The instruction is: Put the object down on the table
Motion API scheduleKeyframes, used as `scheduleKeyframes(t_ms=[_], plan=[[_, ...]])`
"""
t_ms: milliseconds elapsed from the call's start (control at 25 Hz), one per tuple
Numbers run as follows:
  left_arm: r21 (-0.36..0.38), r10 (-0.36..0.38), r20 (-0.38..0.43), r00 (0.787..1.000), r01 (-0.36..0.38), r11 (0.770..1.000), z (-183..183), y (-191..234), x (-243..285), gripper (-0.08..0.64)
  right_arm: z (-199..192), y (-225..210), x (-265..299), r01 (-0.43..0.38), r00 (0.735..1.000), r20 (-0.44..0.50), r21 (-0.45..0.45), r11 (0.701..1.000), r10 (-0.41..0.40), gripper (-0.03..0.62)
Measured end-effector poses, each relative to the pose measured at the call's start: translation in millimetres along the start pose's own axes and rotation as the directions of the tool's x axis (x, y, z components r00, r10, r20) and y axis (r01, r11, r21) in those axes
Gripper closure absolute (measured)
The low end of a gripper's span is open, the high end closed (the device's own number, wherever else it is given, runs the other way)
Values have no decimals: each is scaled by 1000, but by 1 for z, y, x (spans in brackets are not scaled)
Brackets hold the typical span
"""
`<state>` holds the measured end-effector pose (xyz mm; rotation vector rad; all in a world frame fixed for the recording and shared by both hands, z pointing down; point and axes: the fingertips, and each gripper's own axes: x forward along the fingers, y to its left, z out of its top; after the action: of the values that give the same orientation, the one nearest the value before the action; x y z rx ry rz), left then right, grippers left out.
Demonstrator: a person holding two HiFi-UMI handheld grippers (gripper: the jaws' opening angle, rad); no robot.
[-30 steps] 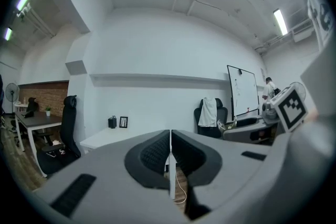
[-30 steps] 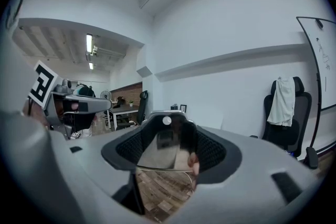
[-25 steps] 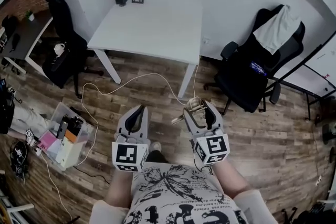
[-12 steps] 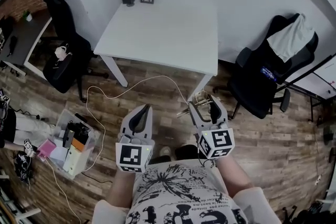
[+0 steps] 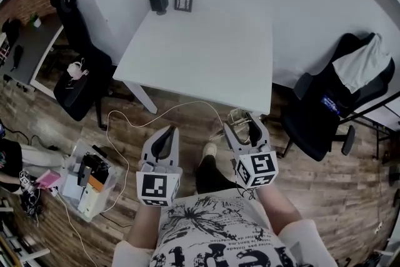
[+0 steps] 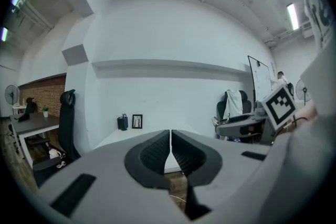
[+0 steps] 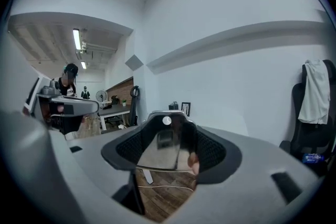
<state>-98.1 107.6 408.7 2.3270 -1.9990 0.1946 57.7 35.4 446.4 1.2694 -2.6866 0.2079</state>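
Note:
The white table [image 5: 206, 53] stands ahead against the wall, its front edge just beyond my grippers. My right gripper [image 5: 241, 124] is shut on a shiny, reflective metallic object [image 5: 236, 115] that sticks out past its tips, over the wooden floor near the table's front right leg. In the right gripper view the object [image 7: 167, 145] fills the gap between the black pads of the right gripper [image 7: 170, 136]. My left gripper [image 5: 164, 136] is held beside it, shut with nothing in it; in the left gripper view the left gripper [image 6: 170, 150] shows its pads [image 6: 155, 153] touching.
A black pen holder [image 5: 158, 1] and a small picture frame [image 5: 184, 0] stand at the table's far edge. Black office chairs [image 5: 78, 75] [image 5: 337, 103] flank the table. A crate of items [image 5: 87, 178] and a white cable [image 5: 169, 106] lie on the floor.
The table has come nearer and larger in the head view as the person steps toward it. Both grippers keep their pose; the right one still holds the object.

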Motion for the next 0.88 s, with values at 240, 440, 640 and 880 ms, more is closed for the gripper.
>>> scheduleKeyframes(t_ms=[240, 440, 640, 880], plan=[[11, -6, -7, 1000, 6, 1000, 16, 24, 100, 548, 27, -64, 83, 0, 1000, 29, 11, 1000, -1, 313], [28, -10, -5, 1000, 10, 1000, 34, 42, 180, 548, 44, -115, 145, 17, 999, 29, 13, 1000, -17, 313], [49, -20, -3, 1000, 20, 999, 41, 52, 240, 548, 46, -150, 192, 20, 1000, -6, 10, 1000, -20, 313], [23, -54, -38, 998, 55, 998, 25, 68, 283, 548, 31, -166, 234, 40, 997, -68, -1, 999, -40, 313]])
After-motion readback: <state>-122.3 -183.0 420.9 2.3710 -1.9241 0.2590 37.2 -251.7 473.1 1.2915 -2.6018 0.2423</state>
